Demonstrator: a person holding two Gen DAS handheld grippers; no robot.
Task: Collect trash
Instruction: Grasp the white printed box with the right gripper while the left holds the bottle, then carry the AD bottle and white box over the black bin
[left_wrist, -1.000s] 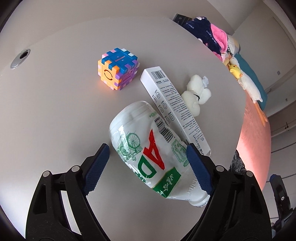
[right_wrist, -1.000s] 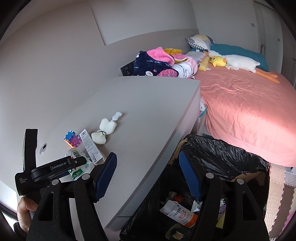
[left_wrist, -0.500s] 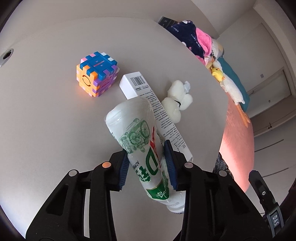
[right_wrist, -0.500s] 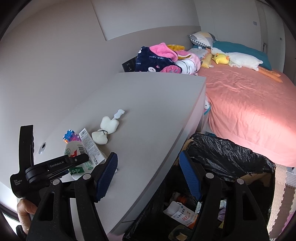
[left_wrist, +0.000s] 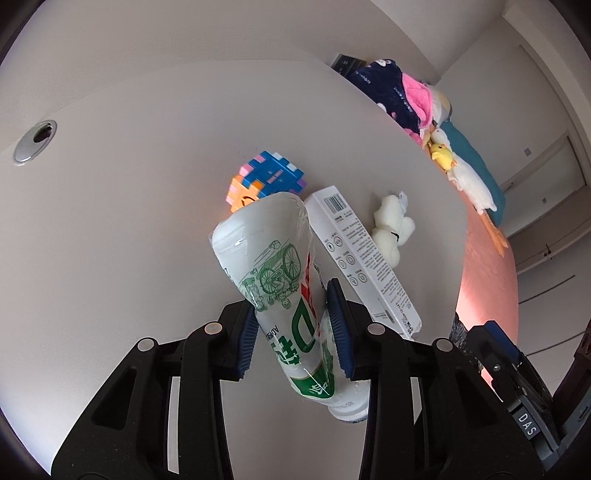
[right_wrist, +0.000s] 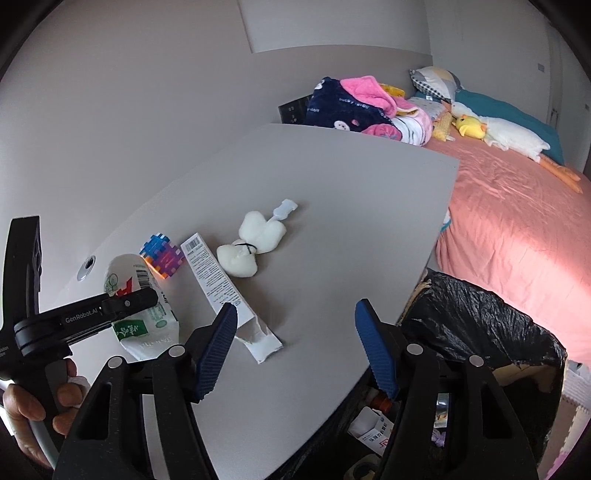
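My left gripper (left_wrist: 293, 326) is shut on a crushed white plastic bottle (left_wrist: 280, 269) with a green and red label, lifted off the grey desk (left_wrist: 129, 221). The bottle also shows in the right wrist view (right_wrist: 138, 295). A long white carton (left_wrist: 364, 258) with a barcode lies on the desk just right of the bottle; its torn end shows in the right wrist view (right_wrist: 229, 291). My right gripper (right_wrist: 293, 347) is open and empty above the desk's front edge, beside a bin lined with a black bag (right_wrist: 480, 325) that holds trash.
A colourful puzzle cube (left_wrist: 264, 182) and a white plush toy (left_wrist: 391, 229) sit on the desk behind the carton. A cable hole (left_wrist: 35, 140) is at the far left. A pink bed (right_wrist: 517, 214) with clothes and a plush duck lies beyond the desk.
My left gripper closed on the bottle, squeezed it flat and lifted it off the desk. My right gripper drifted a little over the desk, still open.
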